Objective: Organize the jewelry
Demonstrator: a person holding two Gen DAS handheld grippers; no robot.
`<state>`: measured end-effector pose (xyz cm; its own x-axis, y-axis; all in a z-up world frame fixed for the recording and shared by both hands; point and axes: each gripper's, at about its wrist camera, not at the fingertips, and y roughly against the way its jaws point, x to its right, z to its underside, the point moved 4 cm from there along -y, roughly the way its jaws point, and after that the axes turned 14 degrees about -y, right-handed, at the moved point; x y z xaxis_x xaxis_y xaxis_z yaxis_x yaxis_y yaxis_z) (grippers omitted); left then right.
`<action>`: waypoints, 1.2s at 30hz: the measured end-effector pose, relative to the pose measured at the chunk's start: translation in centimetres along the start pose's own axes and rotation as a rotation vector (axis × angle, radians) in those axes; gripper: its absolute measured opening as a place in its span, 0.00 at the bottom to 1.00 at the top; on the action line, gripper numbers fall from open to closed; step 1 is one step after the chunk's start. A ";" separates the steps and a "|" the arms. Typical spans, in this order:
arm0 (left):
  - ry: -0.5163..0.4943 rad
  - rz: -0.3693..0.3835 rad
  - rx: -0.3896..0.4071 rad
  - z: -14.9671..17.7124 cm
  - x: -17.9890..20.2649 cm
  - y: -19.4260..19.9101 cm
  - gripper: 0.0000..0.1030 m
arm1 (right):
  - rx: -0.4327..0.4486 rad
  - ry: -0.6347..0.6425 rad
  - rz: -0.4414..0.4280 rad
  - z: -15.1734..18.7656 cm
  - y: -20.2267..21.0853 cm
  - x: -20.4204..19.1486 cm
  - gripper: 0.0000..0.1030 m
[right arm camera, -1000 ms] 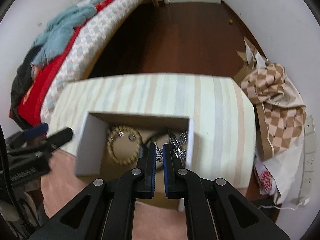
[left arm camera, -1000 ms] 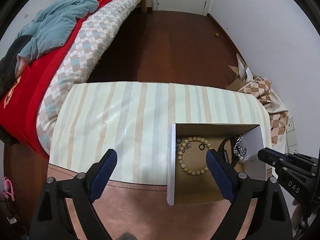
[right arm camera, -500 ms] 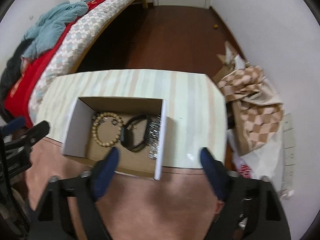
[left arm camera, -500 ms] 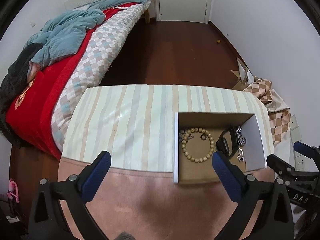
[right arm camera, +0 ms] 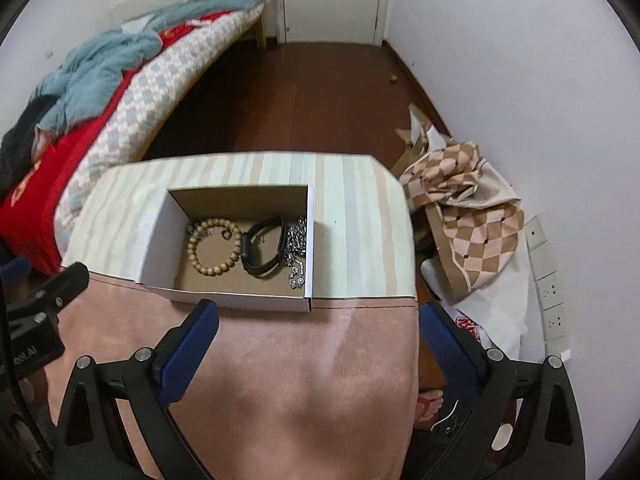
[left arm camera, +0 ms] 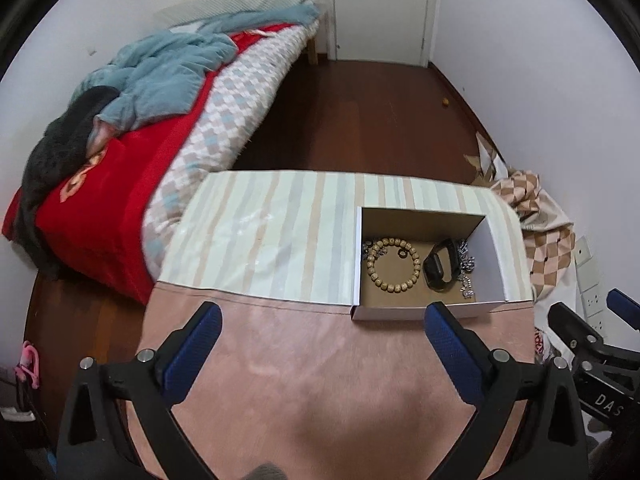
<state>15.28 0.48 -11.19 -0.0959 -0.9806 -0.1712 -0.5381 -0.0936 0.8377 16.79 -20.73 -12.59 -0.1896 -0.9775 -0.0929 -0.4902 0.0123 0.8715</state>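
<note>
I've got both claws, left [left arm camera: 320,334] and right [right arm camera: 318,330], spread wide, holding nothing; box [right arm camera: 232,298] has beads [right arm camera: 214,246], band [right arm camera: 264,252], chain [right arm camera: 297,250] inside.

Bead bracelet [right arm camera: 215,245], black band [right arm camera: 265,252], chain [right arm camera: 297,254] inside box [right arm camera: 232,301]

One box [right arm camera: 224,300] is seen on one striped table [right arm camera: 352,208]. Inside it are counted one wooden bead bracelet [right arm camera: 212,245], one black band [right arm camera: 262,250], one silver chain [right arm camera: 297,250] and one small dark ring [left arm camera: 401,255]. Two grippers are counted, the left gripper [left arm camera: 320,354] and the right gripper [right arm camera: 318,350].
</note>
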 end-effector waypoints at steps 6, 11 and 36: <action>0.012 -0.007 0.056 1.1 -0.1 5.2 1.00 | 0.083 -0.007 -0.012 0.7 6.5 0.1 0.98; 0.001 -0.009 0.116 1.9 -0.1 9.8 1.00 | 0.156 -0.002 -0.023 1.8 12.3 0.3 0.98; -0.020 0.018 0.161 1.9 0.1 18.5 1.00 | 0.288 0.002 -0.039 3.1 26.1 0.6 0.99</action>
<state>3.76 -1.03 3.31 -0.1230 -0.9780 -0.1685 -0.6633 -0.0452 0.7470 1.24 -20.32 8.57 -0.1637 -0.9789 -0.1225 -0.7188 0.0333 0.6944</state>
